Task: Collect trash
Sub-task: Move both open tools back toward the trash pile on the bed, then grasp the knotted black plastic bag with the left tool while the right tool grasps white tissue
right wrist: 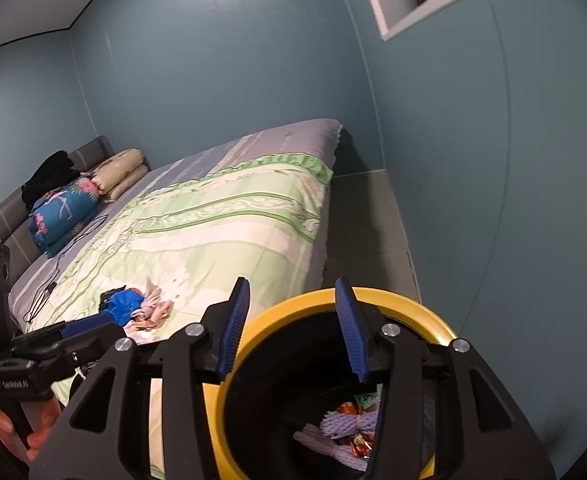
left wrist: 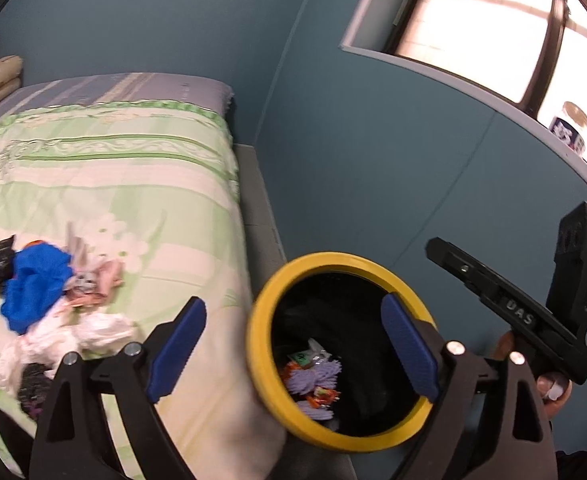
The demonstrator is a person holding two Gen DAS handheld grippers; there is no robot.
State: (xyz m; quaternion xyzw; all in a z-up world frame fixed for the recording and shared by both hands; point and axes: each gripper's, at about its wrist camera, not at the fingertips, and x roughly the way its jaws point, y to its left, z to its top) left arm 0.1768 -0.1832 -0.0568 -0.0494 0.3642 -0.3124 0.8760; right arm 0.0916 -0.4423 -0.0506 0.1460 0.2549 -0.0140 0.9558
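A bin with a yellow rim point(left wrist: 261, 340) and a black liner stands on the floor beside the bed. Inside lie purple foam netting point(left wrist: 313, 380), orange wrappers and a green packet. A pile of trash point(left wrist: 49, 292) lies on the quilt: something blue, white crumpled pieces, pinkish paper and black bags. My left gripper point(left wrist: 293, 350) is open and empty, held over the gap between the bed edge and the bin. My right gripper point(right wrist: 293, 330) is also open and empty, above the yellow rim point(right wrist: 393, 300). The pile point(right wrist: 133, 306) lies to its left.
The bed carries a green patterned quilt point(right wrist: 221, 232), with folded bedding point(right wrist: 61, 216) and a black cable point(right wrist: 53, 276) near the headboard. A grey floor strip point(right wrist: 365, 232) runs between bed and blue wall. A bottle point(left wrist: 571, 124) stands on the window sill. A hand point(right wrist: 9, 432) holds the left tool.
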